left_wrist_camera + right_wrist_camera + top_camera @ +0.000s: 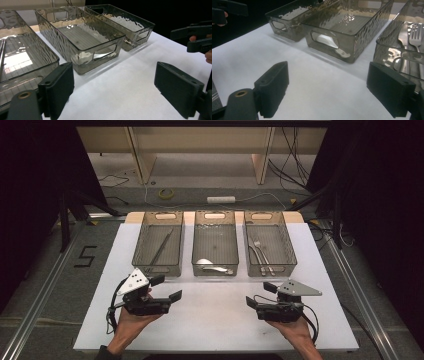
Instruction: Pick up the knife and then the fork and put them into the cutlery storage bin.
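White counter point(215, 320), three bins point(215, 242) ahead of both tools | left tool point(169, 288) wide open, empty | right tool point(260, 295) wide open, empty, poised for sorting cutlery point(260, 252)

Bare white desk point(215, 312) lies open between the left gripper point(167, 289) and the right gripper point(259, 295). Ahead, three clear bins point(215, 242) stand side by side with narrow gaps, walling off the far edge; their tops are open.
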`<state>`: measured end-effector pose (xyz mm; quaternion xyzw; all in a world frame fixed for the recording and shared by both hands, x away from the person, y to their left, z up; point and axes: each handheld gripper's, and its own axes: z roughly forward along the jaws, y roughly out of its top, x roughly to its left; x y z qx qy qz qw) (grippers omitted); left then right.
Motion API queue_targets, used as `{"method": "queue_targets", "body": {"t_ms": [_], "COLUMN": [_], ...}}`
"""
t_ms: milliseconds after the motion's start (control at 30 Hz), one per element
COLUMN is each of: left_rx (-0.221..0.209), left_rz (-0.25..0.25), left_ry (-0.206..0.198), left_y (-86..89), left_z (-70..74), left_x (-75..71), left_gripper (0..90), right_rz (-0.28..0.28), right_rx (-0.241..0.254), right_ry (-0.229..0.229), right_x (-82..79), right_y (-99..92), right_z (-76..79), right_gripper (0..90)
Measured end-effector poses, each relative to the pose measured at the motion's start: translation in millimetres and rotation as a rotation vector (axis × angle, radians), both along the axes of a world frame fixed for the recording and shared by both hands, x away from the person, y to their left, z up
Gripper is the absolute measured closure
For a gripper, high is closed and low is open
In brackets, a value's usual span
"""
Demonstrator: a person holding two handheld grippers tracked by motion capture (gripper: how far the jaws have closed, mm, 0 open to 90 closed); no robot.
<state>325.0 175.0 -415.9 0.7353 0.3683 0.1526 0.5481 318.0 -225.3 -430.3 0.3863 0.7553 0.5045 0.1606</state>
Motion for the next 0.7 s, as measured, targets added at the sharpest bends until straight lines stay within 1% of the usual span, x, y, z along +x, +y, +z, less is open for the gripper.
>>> {"method": "queue_targets", "body": {"t_ms": [700], "left_rx": [0.002], "left_rz": [0.002], "left_ry": [-0.003], "left_y": [0.0], "left_z": [0.2], "left_x": [-0.1], "left_gripper": [15.9], "right_rz": [-0.001], "right_rx": [-0.002], "right_ry": [-0.002], "right_x": [-0.1], "right_y": [0.3], "right_z": [0.3], "right_gripper": [19.2]}}
